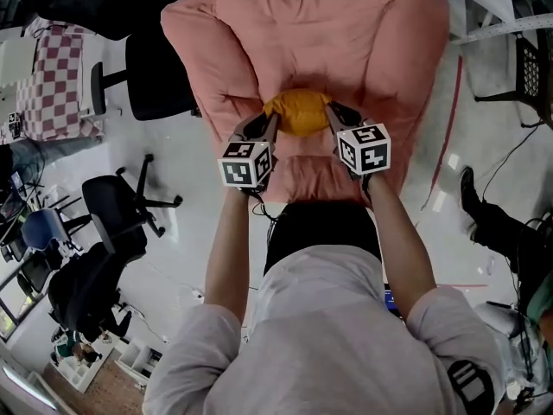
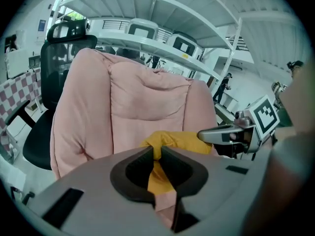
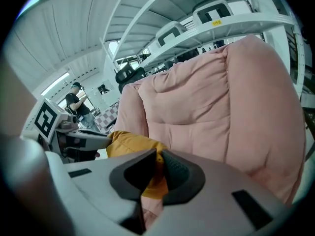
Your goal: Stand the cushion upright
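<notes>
Jaws of the left gripper (image 1: 268, 126) and right gripper (image 1: 337, 119) are each pinched narrowly on 1 end of the yellow cushion (image 1: 298, 111), held low against the pink armchair (image 1: 302, 33) backrest. It looks soft, bunched and rounded. Gripping seems done; standing it upright likely remains.

Cushion (image 1: 296, 111) on armchair (image 1: 346, 41) seat, L gripper (image 1: 274, 122) at its 9 o'clock, R gripper (image 1: 332, 116) at 3, office chair (image 1: 151, 72) at 10.
</notes>
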A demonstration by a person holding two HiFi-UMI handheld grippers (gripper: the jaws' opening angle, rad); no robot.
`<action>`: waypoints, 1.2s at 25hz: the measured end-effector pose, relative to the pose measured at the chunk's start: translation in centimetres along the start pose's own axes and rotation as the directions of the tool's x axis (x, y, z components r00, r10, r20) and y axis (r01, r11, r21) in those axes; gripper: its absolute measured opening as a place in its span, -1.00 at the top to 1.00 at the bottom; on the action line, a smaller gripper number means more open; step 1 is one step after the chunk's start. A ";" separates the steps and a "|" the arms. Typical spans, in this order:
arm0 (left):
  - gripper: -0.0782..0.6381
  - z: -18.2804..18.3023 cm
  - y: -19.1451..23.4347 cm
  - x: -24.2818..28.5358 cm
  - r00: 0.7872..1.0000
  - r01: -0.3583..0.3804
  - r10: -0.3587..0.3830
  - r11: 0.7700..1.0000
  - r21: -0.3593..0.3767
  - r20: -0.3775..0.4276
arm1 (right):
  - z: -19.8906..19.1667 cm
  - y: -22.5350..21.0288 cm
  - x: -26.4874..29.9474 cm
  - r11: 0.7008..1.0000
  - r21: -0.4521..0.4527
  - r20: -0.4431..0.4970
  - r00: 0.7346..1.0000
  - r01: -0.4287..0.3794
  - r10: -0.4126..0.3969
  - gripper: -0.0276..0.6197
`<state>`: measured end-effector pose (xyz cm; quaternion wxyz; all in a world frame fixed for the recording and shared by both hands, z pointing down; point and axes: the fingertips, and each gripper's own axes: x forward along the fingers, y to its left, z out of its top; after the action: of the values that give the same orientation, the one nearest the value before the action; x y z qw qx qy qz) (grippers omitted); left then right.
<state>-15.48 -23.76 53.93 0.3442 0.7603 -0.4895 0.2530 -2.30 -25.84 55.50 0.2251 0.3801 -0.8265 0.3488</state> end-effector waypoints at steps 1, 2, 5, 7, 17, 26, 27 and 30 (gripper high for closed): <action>0.62 -0.2 -0.2 -0.3 1.000 0.002 -0.002 1.000 0.000 -0.001 | -0.2 0.1 -0.3 1.000 -0.004 0.000 1.000 0.001 -0.001 0.79; 0.62 -0.5 -0.5 -0.5 1.000 0.005 -0.005 1.000 -0.003 0.001 | -0.5 0.3 -0.6 1.000 -0.006 0.001 1.000 0.002 -0.002 0.79; 0.62 -1.3 -1.1 -1.6 1.000 0.010 -0.010 1.000 -0.020 0.007 | -1.3 1.0 -1.6 1.000 -0.008 0.001 1.000 0.002 -0.002 0.80; 0.62 -1.9 -1.4 -2.6 1.000 0.013 -0.013 0.999 -0.030 0.008 | -1.8 1.8 -2.3 1.000 -0.012 0.001 1.000 -0.002 0.002 0.81; 0.62 -2.0 -2.5 -4.7 1.000 0.016 -0.016 1.000 0.023 -0.007 | -1.8 3.6 -5.3 1.000 0.018 0.032 0.999 0.020 -0.020 0.80; 0.62 1.3 -0.7 1.8 1.000 -0.012 0.011 0.999 0.033 0.029 | 1.2 -2.0 -0.1 0.996 -0.050 0.020 0.997 0.076 -0.075 0.80; 0.62 1.8 -0.5 2.3 0.999 -0.014 0.013 0.999 0.031 0.038 | 1.7 -2.4 0.2 0.995 -0.056 0.022 0.997 0.081 -0.080 0.80; 0.62 2.9 0.2 3.4 0.998 -0.025 0.024 0.999 0.023 0.055 | 2.9 -3.1 1.3 0.994 -0.066 0.026 0.996 0.092 -0.090 0.80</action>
<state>-14.23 -28.02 54.59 0.3186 0.7649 -0.5048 0.2421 -0.96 -30.07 55.71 0.2436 0.4137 -0.8221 0.3060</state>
